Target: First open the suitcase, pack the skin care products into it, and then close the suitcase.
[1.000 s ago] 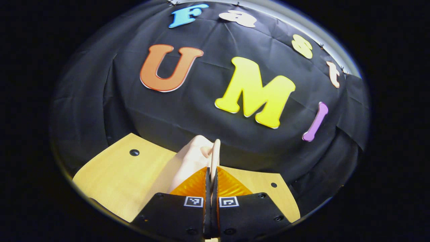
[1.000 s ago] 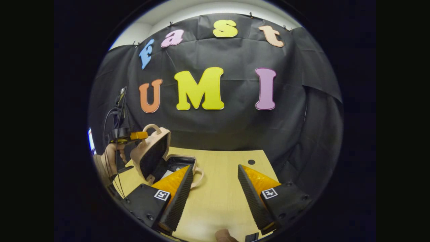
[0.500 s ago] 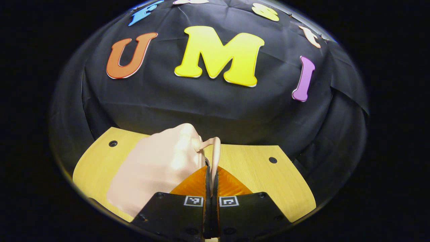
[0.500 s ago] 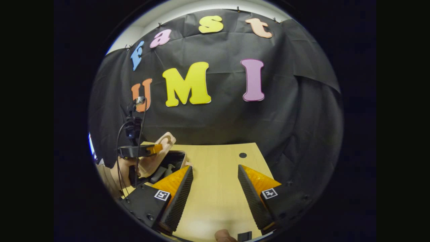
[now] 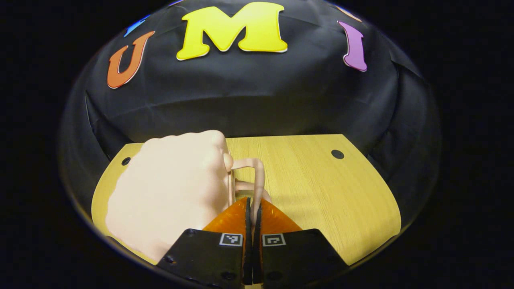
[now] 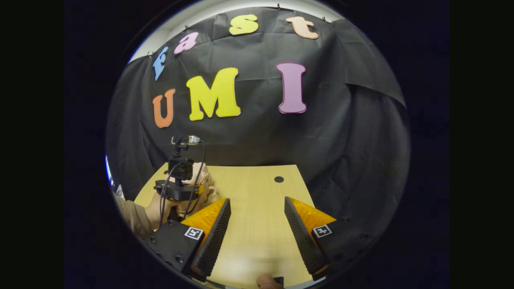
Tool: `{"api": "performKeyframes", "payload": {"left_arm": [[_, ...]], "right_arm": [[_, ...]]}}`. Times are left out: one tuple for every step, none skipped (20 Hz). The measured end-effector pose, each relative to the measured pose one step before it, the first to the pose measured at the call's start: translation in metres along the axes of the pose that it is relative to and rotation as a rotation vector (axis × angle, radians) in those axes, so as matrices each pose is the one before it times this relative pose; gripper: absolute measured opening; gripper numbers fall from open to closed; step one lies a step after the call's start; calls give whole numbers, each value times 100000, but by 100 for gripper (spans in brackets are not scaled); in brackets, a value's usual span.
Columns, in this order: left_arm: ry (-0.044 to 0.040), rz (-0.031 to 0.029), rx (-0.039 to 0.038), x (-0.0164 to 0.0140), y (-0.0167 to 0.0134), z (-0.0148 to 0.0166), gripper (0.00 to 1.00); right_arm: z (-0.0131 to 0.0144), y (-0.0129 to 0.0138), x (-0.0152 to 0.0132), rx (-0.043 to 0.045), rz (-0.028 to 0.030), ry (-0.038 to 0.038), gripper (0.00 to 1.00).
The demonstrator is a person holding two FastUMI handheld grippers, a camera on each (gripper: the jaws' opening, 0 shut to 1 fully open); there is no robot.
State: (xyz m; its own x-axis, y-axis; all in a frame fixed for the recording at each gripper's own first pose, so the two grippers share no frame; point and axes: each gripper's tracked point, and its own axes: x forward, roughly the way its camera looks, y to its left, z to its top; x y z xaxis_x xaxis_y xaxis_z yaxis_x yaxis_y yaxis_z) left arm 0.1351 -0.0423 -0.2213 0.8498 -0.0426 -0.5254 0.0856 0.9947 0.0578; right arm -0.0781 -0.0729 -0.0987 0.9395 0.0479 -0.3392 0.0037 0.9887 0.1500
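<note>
In the left gripper view, the left gripper point(image 5: 252, 208) has its two fingers pressed together on the thin looped handle point(image 5: 257, 176) of the pale pink suitcase point(image 5: 172, 192). The case lies with its lid down on the wooden table point(image 5: 321, 188), filling the table's left half and reaching close to the left and near edges. The handle sticks out from the case's right side, over bare wood. To the right of the handle the tabletop is open as far as the far and right edges, where a small round hole point(image 5: 337, 153) sits near the corner.

In the right gripper view, the right gripper point(image 6: 257, 224) hovers over the table's near middle with its fingers spread wide and nothing between them. Bare wood runs ahead of it to the far edge. At the left, a hand point(image 6: 158, 206) and sleeve point(image 6: 128, 216) hold the left gripper on the suitcase, near the table's left edge and well apart from the right gripper.
</note>
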Motion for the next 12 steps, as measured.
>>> {"api": "performKeyframes", "payload": {"left_arm": [[773,954,696,196,-155,-169,5],[591,-41,-953,147,-461,-113,14],[168,-784,-1135,82,-348,-114,19],[373,-2219,-2883,-298,-522,11,27],[-948,-648,-2502,-683,-206,453,43],[-1979,-60,-840,-615,-42,679,61],[-3770,68,594,-1146,-4,1118,58],[-4036,-423,1864,-1329,-55,1290,83],[-3632,147,1804,-1294,143,924,86],[-3272,300,1373,-1145,358,1067,99],[-4663,440,275,-1818,777,1409,100],[-5057,683,-645,-1991,1096,1850,99]], "right_arm": [[-69,-598,-48,6,-348,102,80],[-115,-416,-109,93,-245,-13,80],[-88,-217,-46,213,43,-82,80],[-116,-190,-49,209,3,46,80],[63,-62,20,500,344,-163,80],[100,94,-46,47,199,-321,80],[303,421,47,-391,414,-1058,80],[423,438,1,-152,389,-891,80],[374,598,22,-315,356,-1114,80],[480,674,25,-606,109,-1481,80],[1151,1146,-17,-1558,-747,-3498,80],[726,799,-10,-464,-765,-2060,80]]}}
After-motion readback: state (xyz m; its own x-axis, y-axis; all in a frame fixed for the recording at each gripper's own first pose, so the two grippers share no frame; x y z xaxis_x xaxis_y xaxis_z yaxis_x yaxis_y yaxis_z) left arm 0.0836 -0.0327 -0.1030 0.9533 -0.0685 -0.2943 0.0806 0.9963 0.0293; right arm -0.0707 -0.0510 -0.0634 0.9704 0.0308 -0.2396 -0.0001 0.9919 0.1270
